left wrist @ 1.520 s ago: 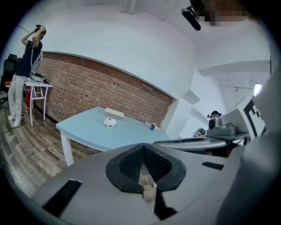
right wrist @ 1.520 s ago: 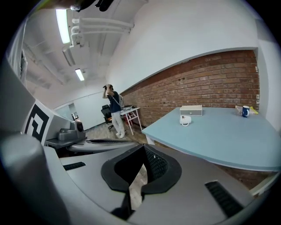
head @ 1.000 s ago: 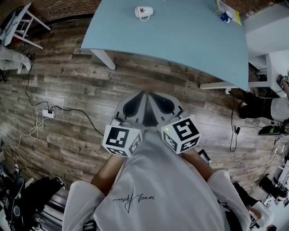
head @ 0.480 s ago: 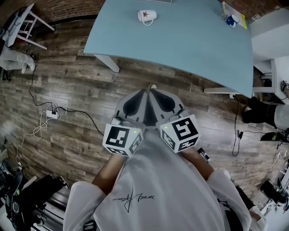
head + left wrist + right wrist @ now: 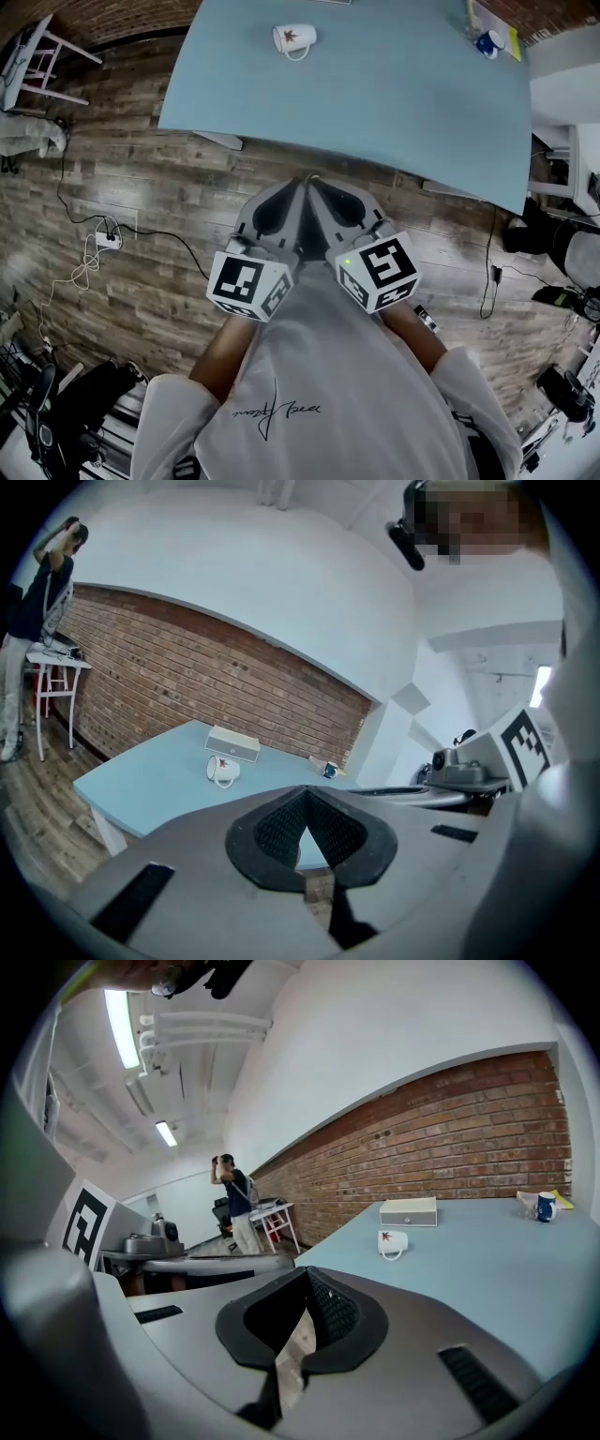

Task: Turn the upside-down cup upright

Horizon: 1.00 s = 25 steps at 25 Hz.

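Note:
A white cup with a red mark and a handle stands on the far part of the light blue table. It shows small in the left gripper view and in the right gripper view. My left gripper and right gripper are held side by side close to the chest, above the wooden floor and well short of the table. Both are shut, tips together, with nothing between the jaws.
A cream box sits behind the cup, and a small blue mug stands at the table's far right. A white stool and a power strip with cables lie to the left. A person stands by the brick wall.
The table's near edge has come a little closer in the head view. Both grippers keep the same shut pose by the chest.

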Available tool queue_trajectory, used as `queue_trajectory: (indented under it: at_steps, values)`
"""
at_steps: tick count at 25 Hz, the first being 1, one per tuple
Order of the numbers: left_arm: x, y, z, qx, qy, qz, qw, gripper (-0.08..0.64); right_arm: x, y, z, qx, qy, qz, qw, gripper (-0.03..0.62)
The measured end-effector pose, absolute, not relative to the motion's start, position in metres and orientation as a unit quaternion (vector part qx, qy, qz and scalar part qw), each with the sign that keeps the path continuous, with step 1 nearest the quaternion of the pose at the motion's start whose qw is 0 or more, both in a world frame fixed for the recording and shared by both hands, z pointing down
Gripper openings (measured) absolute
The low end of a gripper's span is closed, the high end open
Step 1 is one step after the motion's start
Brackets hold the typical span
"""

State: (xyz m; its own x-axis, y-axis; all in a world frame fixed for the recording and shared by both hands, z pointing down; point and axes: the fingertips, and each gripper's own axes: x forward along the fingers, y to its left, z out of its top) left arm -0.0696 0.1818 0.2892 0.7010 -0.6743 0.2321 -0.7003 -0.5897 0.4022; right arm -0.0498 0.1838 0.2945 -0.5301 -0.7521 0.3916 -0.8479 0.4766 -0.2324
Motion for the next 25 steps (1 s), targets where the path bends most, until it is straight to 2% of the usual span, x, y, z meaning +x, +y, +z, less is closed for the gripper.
queue_trajectory:
  at_steps: [9, 25]
  values:
    - [-0.051, 0.136, 0.299, 0.888, -0.384, 0.046, 0.249, 0.008, -0.033, 0.138, 0.304, 0.452, -0.856, 0.215, 0.127, 0.02]
    - [-0.025, 0.083, 0.294, 0.885, -0.404, 0.05, 0.225, 0.008, -0.008, 0.079, 0.298, 0.425, -0.878, 0.192, 0.107, 0.02]
